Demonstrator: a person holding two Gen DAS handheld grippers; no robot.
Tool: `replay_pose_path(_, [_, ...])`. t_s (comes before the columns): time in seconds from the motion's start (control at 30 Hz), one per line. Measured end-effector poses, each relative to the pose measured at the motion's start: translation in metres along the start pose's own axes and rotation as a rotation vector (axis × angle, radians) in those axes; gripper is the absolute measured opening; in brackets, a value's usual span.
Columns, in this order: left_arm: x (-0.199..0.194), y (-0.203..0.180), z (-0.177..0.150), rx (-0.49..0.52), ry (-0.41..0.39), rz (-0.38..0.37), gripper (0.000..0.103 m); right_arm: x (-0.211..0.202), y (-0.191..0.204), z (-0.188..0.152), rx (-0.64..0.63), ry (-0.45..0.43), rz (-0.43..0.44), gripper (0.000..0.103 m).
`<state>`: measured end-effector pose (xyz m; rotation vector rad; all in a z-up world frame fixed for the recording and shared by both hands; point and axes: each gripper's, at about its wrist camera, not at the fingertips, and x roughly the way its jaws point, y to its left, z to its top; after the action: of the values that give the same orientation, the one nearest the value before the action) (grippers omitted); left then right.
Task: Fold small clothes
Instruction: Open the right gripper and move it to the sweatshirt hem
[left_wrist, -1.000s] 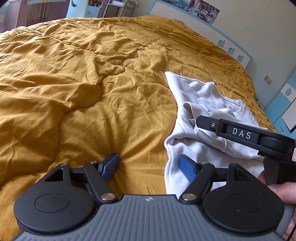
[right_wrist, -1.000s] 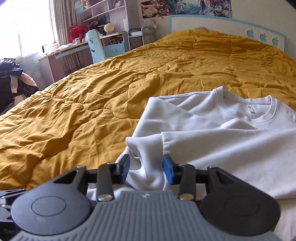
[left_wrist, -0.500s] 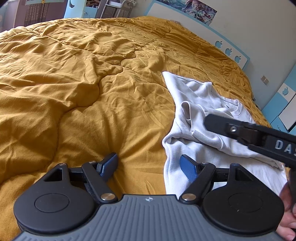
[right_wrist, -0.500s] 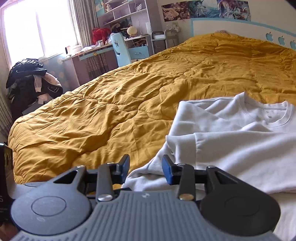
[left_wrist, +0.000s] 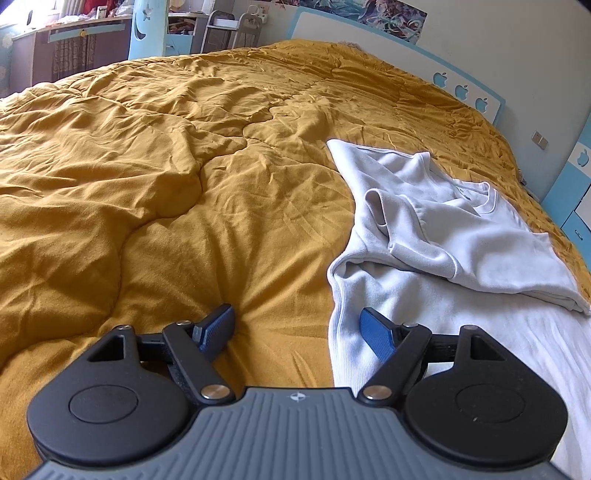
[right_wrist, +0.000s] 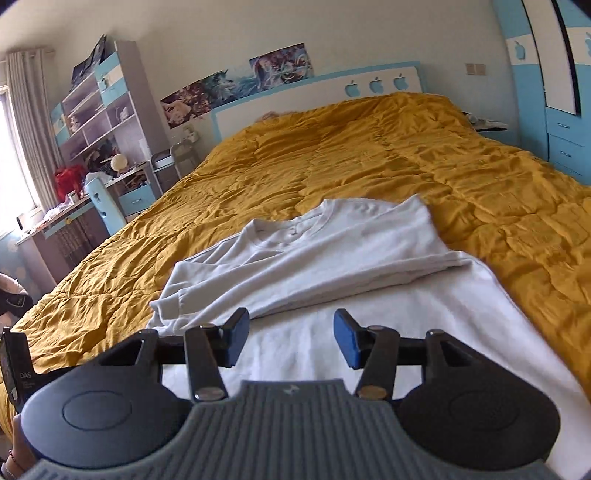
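Note:
A white long-sleeved top (left_wrist: 461, 266) lies on the mustard quilt (left_wrist: 155, 177), its sleeves folded across the chest below the collar (right_wrist: 291, 229). My left gripper (left_wrist: 297, 328) is open and empty, low over the top's left hem edge, its right finger above the cloth. My right gripper (right_wrist: 291, 338) is open and empty, raised over the top's (right_wrist: 332, 266) lower body. The folded sleeve cuff (right_wrist: 173, 306) lies just ahead of its left finger.
The bed's white and blue headboard (right_wrist: 317, 96) is at the far end. A desk with shelves (right_wrist: 96, 122) stands left of the bed. A blue wardrobe (right_wrist: 550, 92) stands right. The left gripper's body (right_wrist: 14, 369) shows at the right wrist view's left edge.
My right gripper opened wider, let go of the sleeve fold, lifted and swung right to face the headboard. It has left the left wrist view. The left gripper stayed put.

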<state>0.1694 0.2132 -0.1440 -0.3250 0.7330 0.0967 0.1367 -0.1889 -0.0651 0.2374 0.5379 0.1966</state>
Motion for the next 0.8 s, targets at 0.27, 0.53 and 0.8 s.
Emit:
replay_pose_path(0.27, [-0.068, -0.02, -0.013, 0.08, -0.086, 0.101, 0.084, -0.039, -0.049, 0.0, 0.028, 0.037, -0.055, 0.062])
replay_pose_path(0.53, [-0.135, -0.052, -0.029, 0.219, 0.028, 0.173, 0.084, -0.076, -0.099, -0.019, 0.067, 0.006, -0.112, 0.062])
replay_pose_path(0.8, [-0.17, -0.051, -0.052, 0.2, 0.177, 0.077, 0.084, -0.122, -0.154, -0.045, 0.072, 0.115, -0.151, 0.066])
